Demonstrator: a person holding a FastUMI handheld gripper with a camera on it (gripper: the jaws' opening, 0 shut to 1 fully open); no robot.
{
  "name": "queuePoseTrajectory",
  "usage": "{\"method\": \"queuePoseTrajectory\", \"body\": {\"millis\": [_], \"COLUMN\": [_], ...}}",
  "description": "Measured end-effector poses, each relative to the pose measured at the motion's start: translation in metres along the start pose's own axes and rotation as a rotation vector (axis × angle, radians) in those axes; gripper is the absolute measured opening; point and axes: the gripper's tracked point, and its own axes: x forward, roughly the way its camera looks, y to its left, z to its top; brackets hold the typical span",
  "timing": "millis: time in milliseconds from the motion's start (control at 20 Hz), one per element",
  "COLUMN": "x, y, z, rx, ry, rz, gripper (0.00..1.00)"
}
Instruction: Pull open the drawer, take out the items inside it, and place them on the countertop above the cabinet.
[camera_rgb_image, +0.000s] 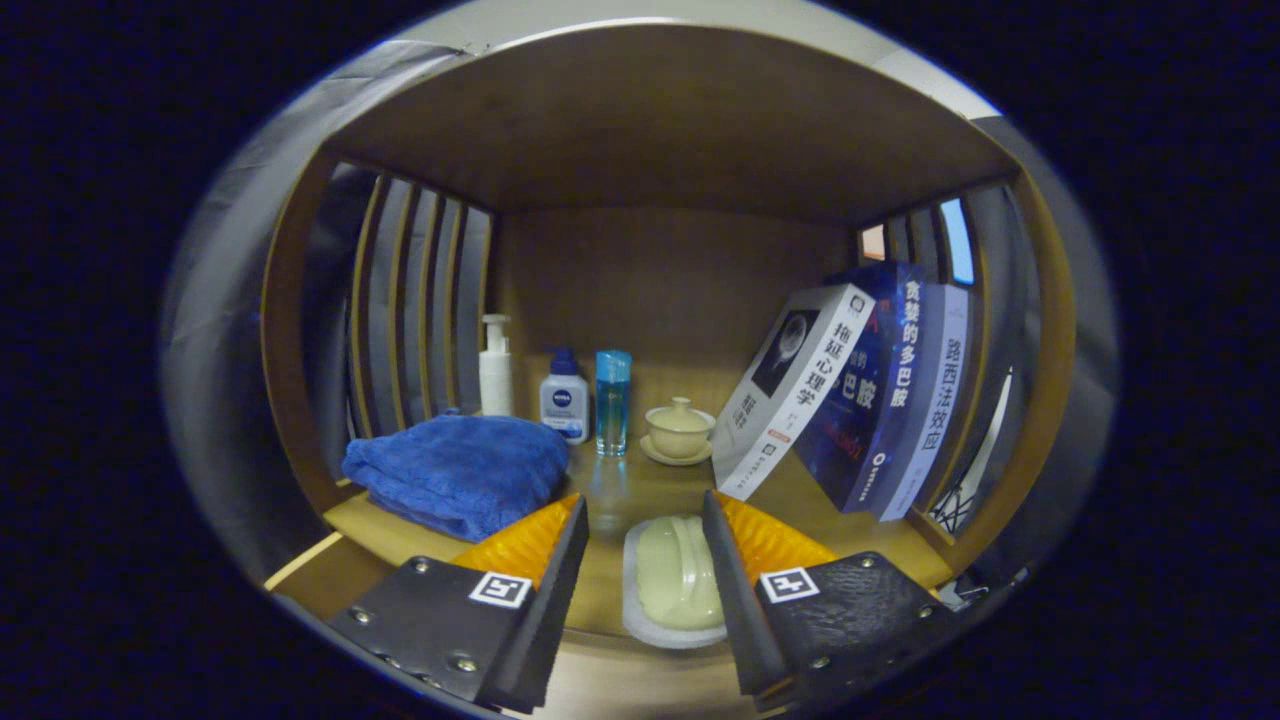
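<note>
At lower centre the gripper (645, 545) gapes wide, empty, around a slick, light soap dish (672, 580); grip its long sides.

Rode on the gripper (645, 560), low and close over the brown wooden shelf board (640, 480), facing straight into the open wooden cabinet toward 12 o'clock. Took in the slatted wooden side walls (410, 310) at 9 and 3 o'clock and the plain wooden back panel (670, 290).
</note>
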Motion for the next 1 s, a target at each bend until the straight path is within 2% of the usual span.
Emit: {"method": "queuePoseTrajectory", "body": {"millis": [200,400,550,700,1000], "x": [-0.053,-0.112,-0.154,-0.191,-0.226], "y": [0.007,0.009,0.009,-0.003,0.009], "z": [0.014,0.004,-0.024,-0.058,-0.125], "rx": [0.039,0.053,0.065,0.049,0.083], "ry": [-0.046,-0.059,-0.037,-0.008,0.082], "rz": [0.032,0.043,0.026,-0.04,-0.066], "gripper": [0.68,0.68,0.68,0.68,0.69]}}
